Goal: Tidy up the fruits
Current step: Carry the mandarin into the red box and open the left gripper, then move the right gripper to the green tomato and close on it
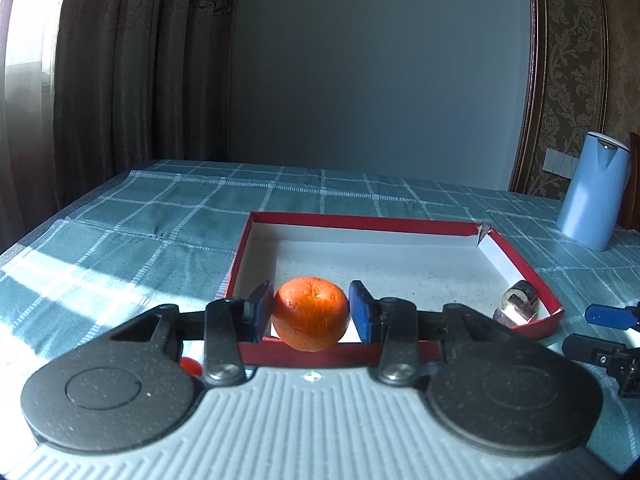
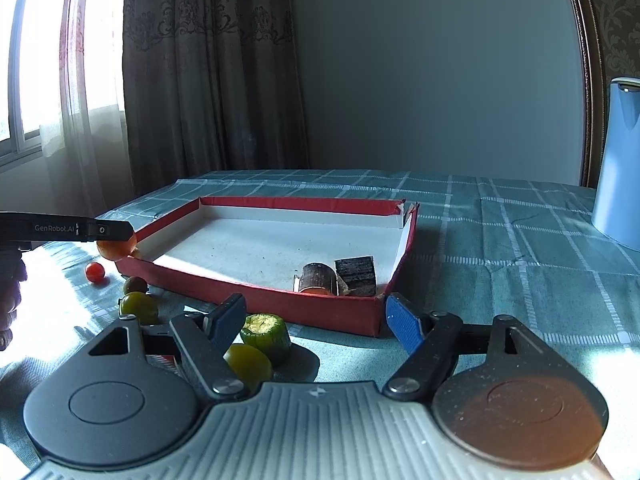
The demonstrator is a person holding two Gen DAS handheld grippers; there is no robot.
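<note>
Orange (image 1: 310, 314) sits pinched in the left gripper's (image 1: 311, 311) narrowed jaws, just over the near wall of the red box (image 1: 360, 221). It could clip that wall or roll free. Right gripper (image 2: 316, 322) hangs wide open, empty, over the desk (image 2: 500, 248).

**Left clamped, right spread**

The left gripper (image 1: 311, 312) pointed slightly downward, its blue pads (image 1: 362, 312) pressed against both sides of an orange (image 1: 310, 313). The right gripper (image 2: 316, 326) was held at a similar shallow downward tilt, jaws spread wide with nothing between the pads.
</note>
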